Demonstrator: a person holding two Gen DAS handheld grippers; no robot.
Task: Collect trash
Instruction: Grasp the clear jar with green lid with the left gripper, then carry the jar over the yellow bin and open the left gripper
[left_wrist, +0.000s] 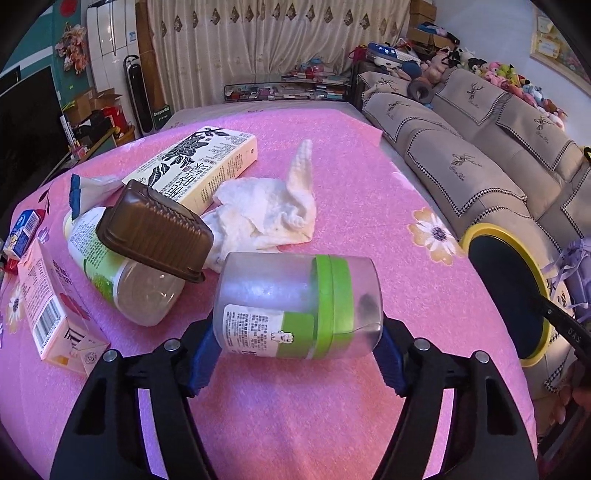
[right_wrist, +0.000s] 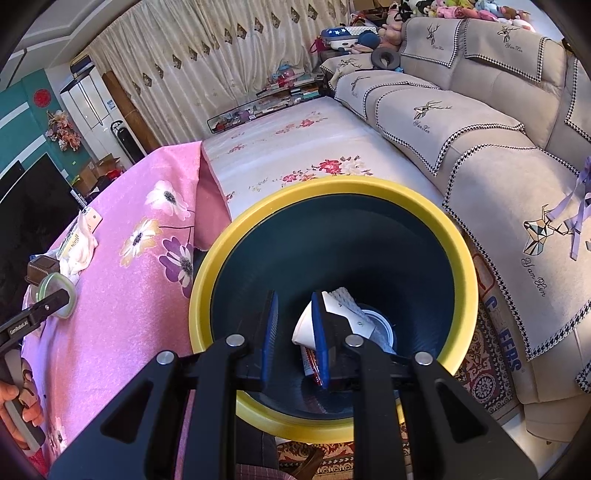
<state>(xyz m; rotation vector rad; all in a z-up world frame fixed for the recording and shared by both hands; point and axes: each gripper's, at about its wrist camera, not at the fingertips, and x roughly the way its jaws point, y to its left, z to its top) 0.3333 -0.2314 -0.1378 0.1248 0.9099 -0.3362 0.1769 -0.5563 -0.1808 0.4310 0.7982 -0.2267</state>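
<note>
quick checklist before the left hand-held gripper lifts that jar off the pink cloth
1. Clear jar between the left hand-held gripper fingers: ok.
2. Pads pressing both jar ends: cannot tell.
3. Green lid on the jar: ok.
4. Jar apart from the brown tray: ok.
5. Yellow-rimmed bin open, with room: ok.
6. Right hand-held gripper clear of the bin mouth: not ok, it hangs over it, nothing held.
</note>
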